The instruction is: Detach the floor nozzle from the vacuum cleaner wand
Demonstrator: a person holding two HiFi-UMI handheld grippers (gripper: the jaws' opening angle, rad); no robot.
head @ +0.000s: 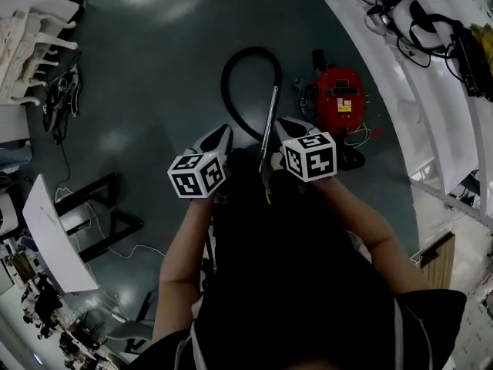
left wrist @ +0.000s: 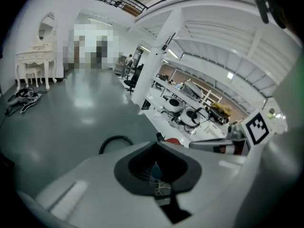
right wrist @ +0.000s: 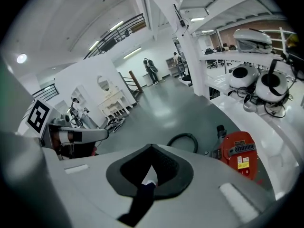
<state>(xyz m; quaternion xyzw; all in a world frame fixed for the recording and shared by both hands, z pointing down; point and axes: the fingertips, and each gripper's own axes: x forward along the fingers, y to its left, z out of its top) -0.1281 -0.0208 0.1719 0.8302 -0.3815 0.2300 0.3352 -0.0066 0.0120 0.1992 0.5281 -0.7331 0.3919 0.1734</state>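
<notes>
We find left gripper (head: pixel 218 139) and right gripper (head: pixel 290 126) both closed, empty; they flank the wand (head: pixel 268 122) at frame centre, presumably to brace and pull; its floor nozzle end hides beneath them; vacuum cleaner (head: pixel 339 102) upper right.

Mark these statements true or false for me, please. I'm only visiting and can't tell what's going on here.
1. The vacuum cleaner body is red. True.
2. A black hose curls in a loop on the floor. True.
3. Both grippers are wide open. False: the left gripper and the right gripper are both shut.
4. The right gripper grips the metal wand. False: nothing is between its jaws. In the head view the wand shows between the two grippers, held by neither.
</notes>
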